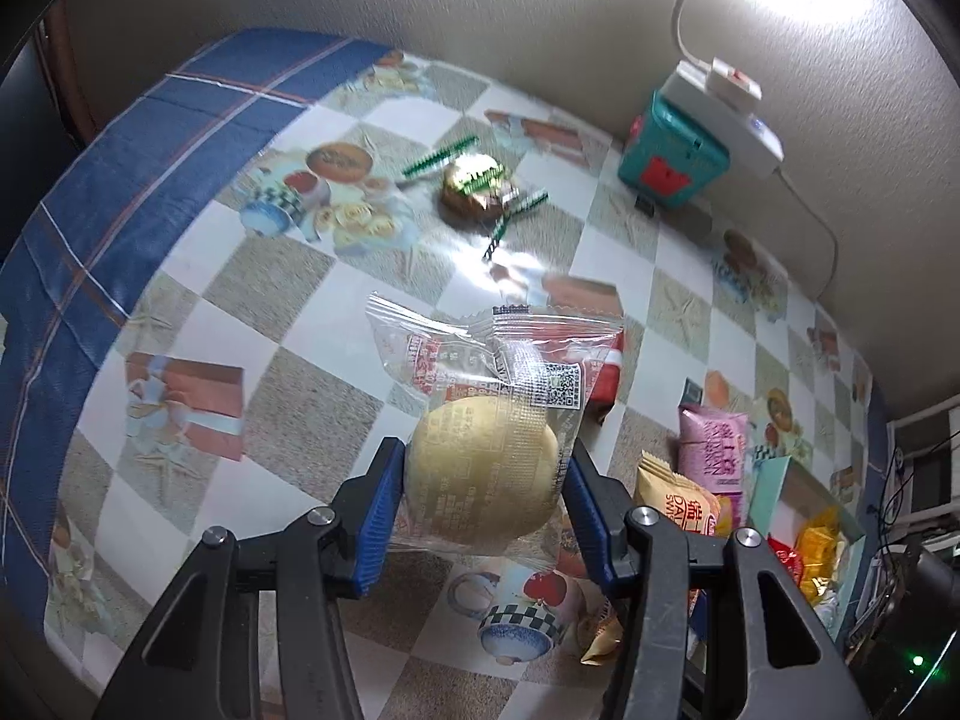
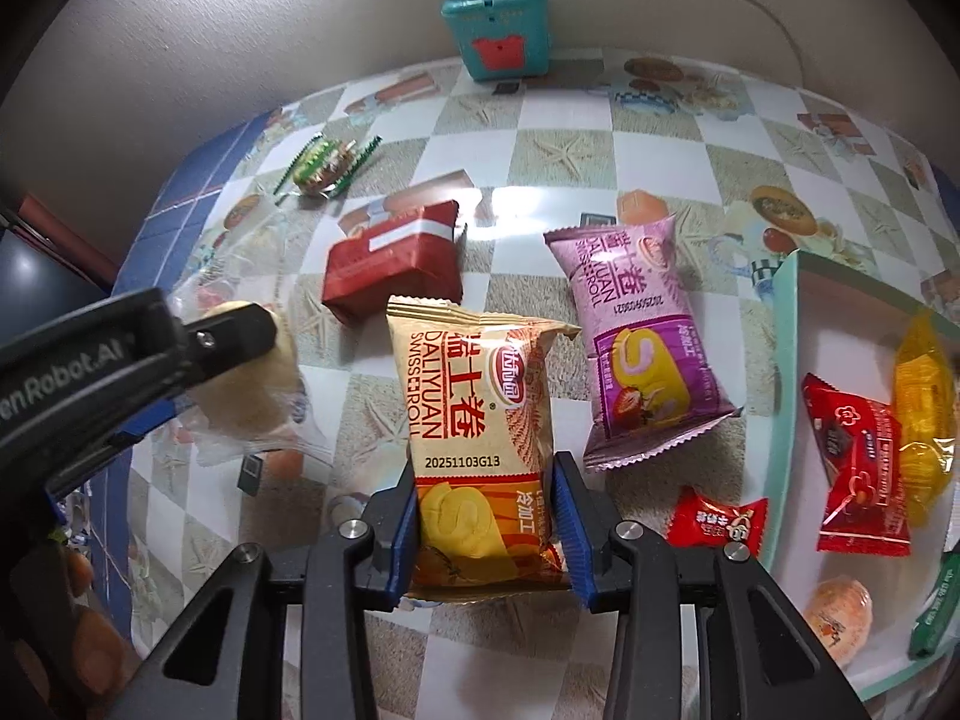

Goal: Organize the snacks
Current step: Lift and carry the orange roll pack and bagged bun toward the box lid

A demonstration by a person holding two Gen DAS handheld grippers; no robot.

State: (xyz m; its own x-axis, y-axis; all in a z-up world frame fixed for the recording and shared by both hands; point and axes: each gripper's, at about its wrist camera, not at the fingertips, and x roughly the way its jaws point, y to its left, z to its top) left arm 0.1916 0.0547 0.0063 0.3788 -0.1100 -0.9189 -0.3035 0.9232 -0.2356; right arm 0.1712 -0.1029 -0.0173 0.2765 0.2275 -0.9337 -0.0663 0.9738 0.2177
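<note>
Close in, the left gripper (image 1: 480,480) is clamped on a round pale cake in a clear wrapper (image 1: 480,474), held above the checked tablecloth (image 1: 198,324), while the right gripper (image 2: 485,531) pinches the lower end of a yellow Swiss roll packet (image 2: 477,438). Beyond lie a purple Swiss roll packet (image 2: 642,348) and a red box (image 2: 393,261), with a tray (image 2: 786,324) of sweets at the right. Farthest back sit a green-edged snack (image 2: 327,162) and a teal box (image 2: 497,30) by the wall.

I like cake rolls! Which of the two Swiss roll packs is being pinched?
The yellow-orange Swiss roll packet, squeezed between the right gripper's blue pads. The purple Swiss roll packet lies untouched beside it on the table.
</note>
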